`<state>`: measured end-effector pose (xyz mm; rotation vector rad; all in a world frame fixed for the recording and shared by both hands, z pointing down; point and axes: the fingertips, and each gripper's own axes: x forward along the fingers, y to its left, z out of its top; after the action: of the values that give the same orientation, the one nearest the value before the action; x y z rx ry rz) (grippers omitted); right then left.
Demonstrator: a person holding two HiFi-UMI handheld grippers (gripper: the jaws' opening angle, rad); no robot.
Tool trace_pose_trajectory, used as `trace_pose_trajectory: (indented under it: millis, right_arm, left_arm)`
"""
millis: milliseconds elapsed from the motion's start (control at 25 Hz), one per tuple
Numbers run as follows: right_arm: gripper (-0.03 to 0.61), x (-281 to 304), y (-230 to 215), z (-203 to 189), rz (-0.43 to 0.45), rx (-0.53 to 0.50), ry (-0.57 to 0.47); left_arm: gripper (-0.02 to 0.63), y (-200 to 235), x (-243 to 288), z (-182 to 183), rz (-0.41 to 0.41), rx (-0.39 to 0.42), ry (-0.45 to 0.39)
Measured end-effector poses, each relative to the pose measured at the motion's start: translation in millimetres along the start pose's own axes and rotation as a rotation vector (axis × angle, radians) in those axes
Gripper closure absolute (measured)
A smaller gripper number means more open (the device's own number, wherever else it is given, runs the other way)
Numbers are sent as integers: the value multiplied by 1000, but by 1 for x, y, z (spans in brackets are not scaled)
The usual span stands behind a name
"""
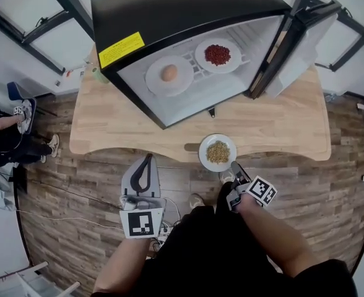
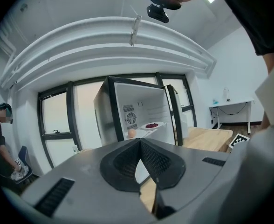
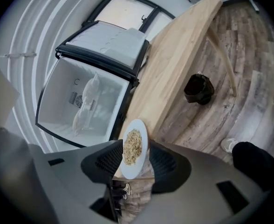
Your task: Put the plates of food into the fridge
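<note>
The right tool (image 1: 236, 169) is closed on the near rim of the plate of grain (image 1: 218, 152). In the right gripper view the plate stands between the two jaws, with a pad against each face. The plate sits at the near edge of the surface (image 1: 120, 129), partly past that edge. A shadow beside it suggests that it is lifted clear, not resting.

The fridge (image 1: 169, 11) lies straight ahead of the plate and slightly to your left, with its open front facing you. The door (image 1: 299, 48) is swung out on your right. The coming move is judged to be a forward carry over the surface, so keep to the left of the door edge.

Two plates already occupy the shelf (image 1: 222, 86). The plate with a round tan item (image 1: 168, 75) is on the left, and the plate of red food (image 1: 218, 55) is at the right rear. The bare part of the shelf is at the front right.

The plate is round, white and shallow, so it has no long axis. It carries a low heap of loose yellowish grain at its centre. Hold the plate level, because loose grain is likely to slide.

The left tool (image 1: 148, 159) is closed and empty. It hangs below the surface edge, well apart from the plate.
</note>
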<state>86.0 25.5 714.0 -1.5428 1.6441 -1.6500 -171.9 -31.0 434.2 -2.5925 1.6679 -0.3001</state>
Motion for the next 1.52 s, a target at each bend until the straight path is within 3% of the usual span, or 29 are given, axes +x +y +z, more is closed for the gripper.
trace_pose_trajectory:
  millis: [280, 560, 680, 1160, 1520]
  right_arm:
    - [387, 15, -27, -21, -28, 94, 15]
    - [529, 27, -15, -19, 57, 115, 13]
    - [545, 27, -2, -15, 111, 135, 4]
    - [545, 6, 51, 15, 167, 83, -28]
    - [545, 38, 89, 53, 227, 25, 28]
  left_arm:
    - [609, 13, -13, -8, 19, 24, 37]
    - [609, 26, -18, -14, 35, 26, 50]
    - [609, 30, -16, -14, 34, 21, 39]
    - [609, 46, -11, 4, 45, -21, -46]
    - [609, 74, 9, 14, 161, -30, -50]
